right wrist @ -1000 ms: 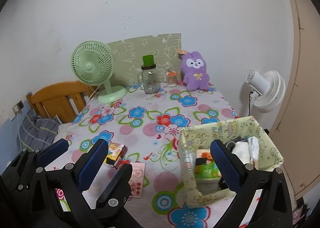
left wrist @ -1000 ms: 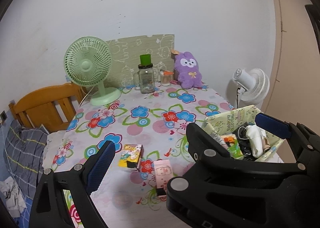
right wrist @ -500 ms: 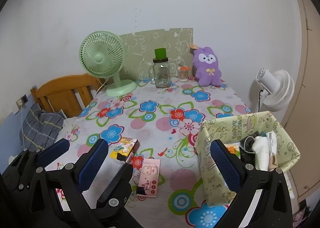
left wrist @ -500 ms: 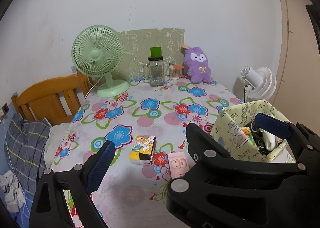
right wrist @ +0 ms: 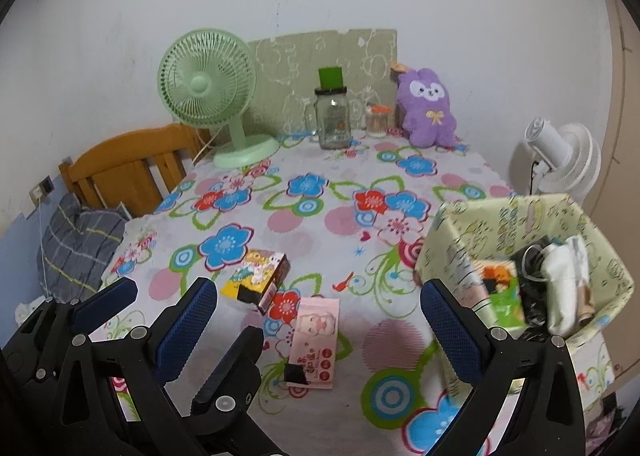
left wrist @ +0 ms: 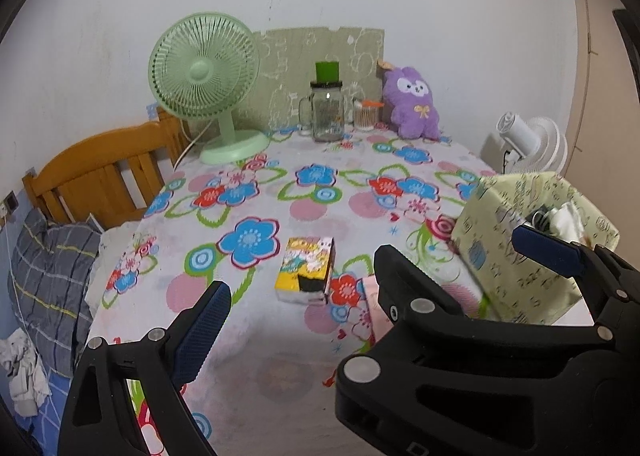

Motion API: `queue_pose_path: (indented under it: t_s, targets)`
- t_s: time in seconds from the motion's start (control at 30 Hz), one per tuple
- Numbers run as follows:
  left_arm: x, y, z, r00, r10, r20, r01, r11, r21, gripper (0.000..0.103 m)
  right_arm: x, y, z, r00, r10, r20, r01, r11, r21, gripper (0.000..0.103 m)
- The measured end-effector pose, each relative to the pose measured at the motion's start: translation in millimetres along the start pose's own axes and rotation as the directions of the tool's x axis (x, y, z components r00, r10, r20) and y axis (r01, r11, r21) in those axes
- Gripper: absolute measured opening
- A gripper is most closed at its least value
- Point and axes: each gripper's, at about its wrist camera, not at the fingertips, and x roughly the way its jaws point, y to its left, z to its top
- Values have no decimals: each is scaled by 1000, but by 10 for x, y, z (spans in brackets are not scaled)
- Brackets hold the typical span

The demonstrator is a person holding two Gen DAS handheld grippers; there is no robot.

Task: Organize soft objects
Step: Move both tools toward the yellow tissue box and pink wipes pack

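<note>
Two grippers hung above the near edge of a table (right wrist: 328, 212) covered in a flowered cloth, and neither held anything. At the far left, beyond the table's edge, stood a wooden headboard (right wrist: 132, 160) with a grey checked pillow (right wrist: 76, 244) below it. On the table's far left corner stood a green desk fan (right wrist: 208, 92). The left gripper (right wrist: 166, 300) hovered low at the near left, its blue-padded jaws spread wide apart. Just ahead of it lay a yellow cartoon-printed tissue pack (right wrist: 258, 276), and beside that, nearer the front edge, a pink tissue pack (right wrist: 316, 340) lay flat. Against the back wall stood a glass jar (right wrist: 332, 120) with a green cap, a smaller jar (right wrist: 378, 121) next to it, then a purple plush rabbit (right wrist: 428, 112) sitting upright. The right gripper (right wrist: 316, 320) was likewise spread open, its right finger in front of a pale green fabric basket (right wrist: 500, 224) at the table's right edge, which held several items. A white fan (right wrist: 560, 160) stood beyond the table to the right.
</note>
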Motion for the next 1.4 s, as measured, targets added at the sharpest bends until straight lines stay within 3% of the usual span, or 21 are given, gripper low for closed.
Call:
queue_pose_path:
  t_s: [0.57,0.63,0.77,1.1,1.4]
  targets:
    - [422,156,-223,993,33,-112,-34,999,-5,89,473,74,-229,994,-14,-112,12,1000,-17,98]
    - [468,168,-240,992,36,-122,-37,999,-2,88,532,75,-242,992,-23,-127,21,1000,-17,91]
    - [582,190,-276,988,31,-151,-32,999,-5,82,660,57,-273,986,-29,-167,27,1000,-13,90]
    - [793,194,-341,978,36,-205,-34,999,9,80,896,47,-347,970,-16,-243,11,1000,-22,79]
    - [841,209,-363,975,28,-221,-27,1000,6,80,1015,37,-372,963,-19,-270,13,1000,-24,59]
